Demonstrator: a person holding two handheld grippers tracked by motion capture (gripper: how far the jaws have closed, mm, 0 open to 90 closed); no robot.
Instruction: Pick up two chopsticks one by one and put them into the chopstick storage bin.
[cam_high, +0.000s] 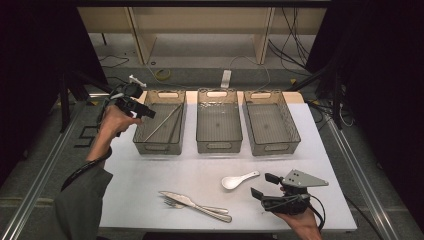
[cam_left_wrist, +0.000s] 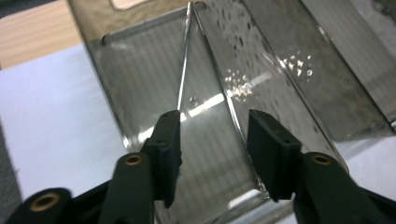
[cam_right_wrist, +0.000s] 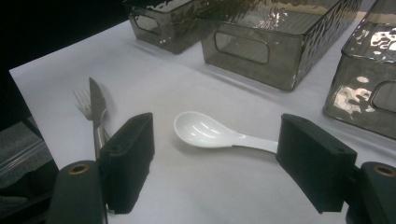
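A pair of thin metal chopsticks lies slantwise in the left smoky plastic bin. My left gripper hovers open at that bin's left rim; in the left gripper view my gripper holds nothing, and one chopstick runs away from the left jaw along the bin floor. A white ceramic spoon lies on the white table just left of my right gripper. In the right gripper view my open gripper frames the spoon without touching it.
The middle bin and the right bin stand beside the left one, nothing showing inside them. A knife lies across a fork near the front edge, left of the spoon. The table edge runs close below my right hand.
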